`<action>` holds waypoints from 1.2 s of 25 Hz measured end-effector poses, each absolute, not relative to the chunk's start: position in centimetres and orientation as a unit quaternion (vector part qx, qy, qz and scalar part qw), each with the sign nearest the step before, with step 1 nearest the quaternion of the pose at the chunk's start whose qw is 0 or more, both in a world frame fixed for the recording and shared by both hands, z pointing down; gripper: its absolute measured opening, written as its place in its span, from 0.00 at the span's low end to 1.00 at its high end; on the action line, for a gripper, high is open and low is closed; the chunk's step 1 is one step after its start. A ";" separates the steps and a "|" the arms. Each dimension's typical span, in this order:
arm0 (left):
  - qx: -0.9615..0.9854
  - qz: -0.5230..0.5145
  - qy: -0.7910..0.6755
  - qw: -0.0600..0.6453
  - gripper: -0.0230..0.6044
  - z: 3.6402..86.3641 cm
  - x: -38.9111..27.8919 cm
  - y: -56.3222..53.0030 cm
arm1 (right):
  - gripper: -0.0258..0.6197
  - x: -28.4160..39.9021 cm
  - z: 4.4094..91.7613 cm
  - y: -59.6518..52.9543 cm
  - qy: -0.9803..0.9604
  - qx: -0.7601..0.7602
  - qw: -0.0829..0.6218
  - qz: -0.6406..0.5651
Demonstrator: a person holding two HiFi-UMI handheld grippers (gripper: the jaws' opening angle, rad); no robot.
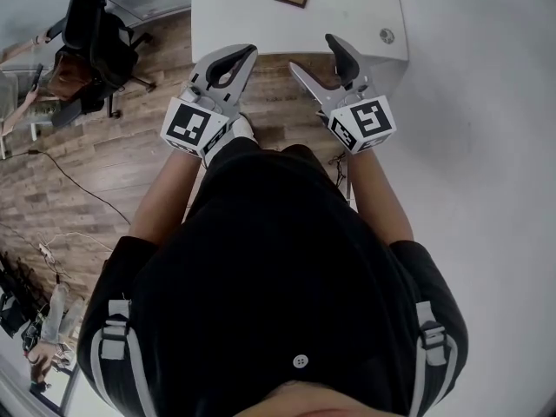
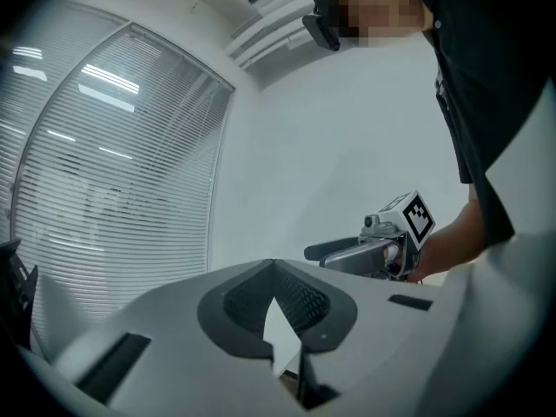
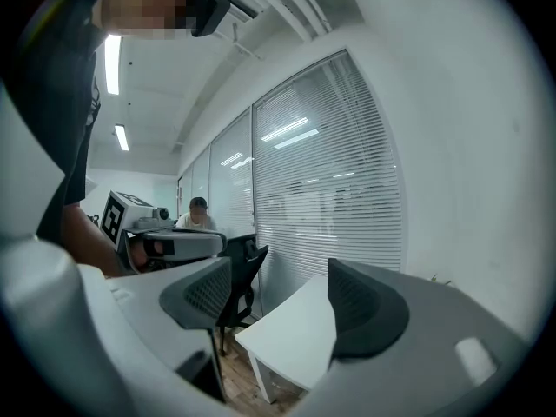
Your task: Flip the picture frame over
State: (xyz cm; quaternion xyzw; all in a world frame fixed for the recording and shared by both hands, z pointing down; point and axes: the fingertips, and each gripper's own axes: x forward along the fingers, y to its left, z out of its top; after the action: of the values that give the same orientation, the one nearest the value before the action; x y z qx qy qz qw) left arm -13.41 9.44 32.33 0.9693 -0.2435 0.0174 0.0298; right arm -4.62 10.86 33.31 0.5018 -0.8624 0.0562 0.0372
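A black short-sleeved shirt [image 1: 287, 259] with a small white button [image 1: 301, 360] is being worn, and grey webbing straps [image 1: 111, 341] with buckles are being carried over both shoulders. The left gripper [image 1: 246, 55] and the right gripper [image 1: 314, 55] are being shown as light grey shells with black ribbed pads [image 3: 373, 320], each being topped by a white cube [image 1: 193, 127] printed with black square markers.
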 end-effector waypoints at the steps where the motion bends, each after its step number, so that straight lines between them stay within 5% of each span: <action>1: 0.970 0.019 -0.240 0.034 0.04 32.8 -14.2 8.4 | 0.59 -5.2 33.6 9.8 -0.860 0.506 0.040 0.059; 12: 0.974 0.029 -0.216 0.053 0.04 36.0 -15.0 2.6 | 0.59 -5.5 36.7 4.6 -0.843 0.530 0.059 0.076; 30: 0.967 0.035 -0.251 0.041 0.04 36.3 -5.3 -5.0 | 0.59 4.0 38.4 -4.0 -0.863 0.495 0.047 0.084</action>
State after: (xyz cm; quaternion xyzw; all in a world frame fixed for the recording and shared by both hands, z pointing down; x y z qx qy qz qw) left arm -5.35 -5.02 36.32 0.9665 -0.2509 0.0347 0.0410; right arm 3.98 -3.96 38.37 0.4951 -0.8635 0.0843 0.0468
